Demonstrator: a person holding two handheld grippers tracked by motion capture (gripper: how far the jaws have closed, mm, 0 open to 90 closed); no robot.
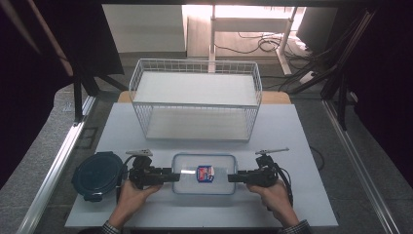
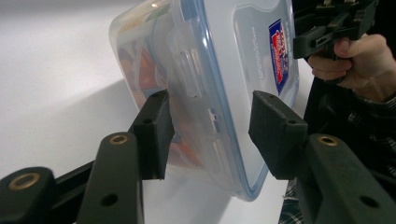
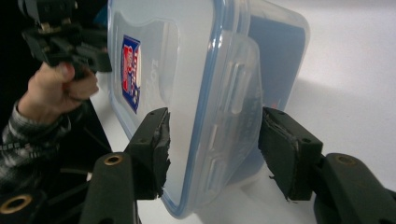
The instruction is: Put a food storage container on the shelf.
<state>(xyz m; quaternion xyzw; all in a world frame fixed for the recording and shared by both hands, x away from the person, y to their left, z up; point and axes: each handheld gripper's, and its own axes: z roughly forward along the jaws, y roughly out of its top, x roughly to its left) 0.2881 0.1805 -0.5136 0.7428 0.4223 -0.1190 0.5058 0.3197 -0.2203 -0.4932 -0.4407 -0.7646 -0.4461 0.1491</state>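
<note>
**Two grippers bracket a clear lidded box at its short ends**

We start with the white counter (image 1: 302, 146), which carries everything here. At its far side stands a white wire basket (image 1: 196, 97), well apart from our work. At the near left edge lies a dark round lidded container (image 1: 99, 174), just beside our left hand.

Between the two hands sits the clear rectangular box (image 1: 204, 174), near the front middle of the counter. It lies flat with its blue-rimmed lid up, a red and blue label at the lid's centre. Its long axis runs left to right across the counter, so each short end faces one hand.

Our left gripper (image 1: 170, 176) reaches in level from the left. In the left gripper view its jaws stand about half apart around the box's end, straddling the latch flap: one pad lies against the box's underside, while the other shows a gap to the lid. We read no clamp here.

Our right gripper (image 1: 234, 177) comes in level from the right, also about half apart around the other short end. In the right gripper view the lid-side pad seems to touch the rim; whether the pad on the bottom side touches, we cannot tell.
</note>
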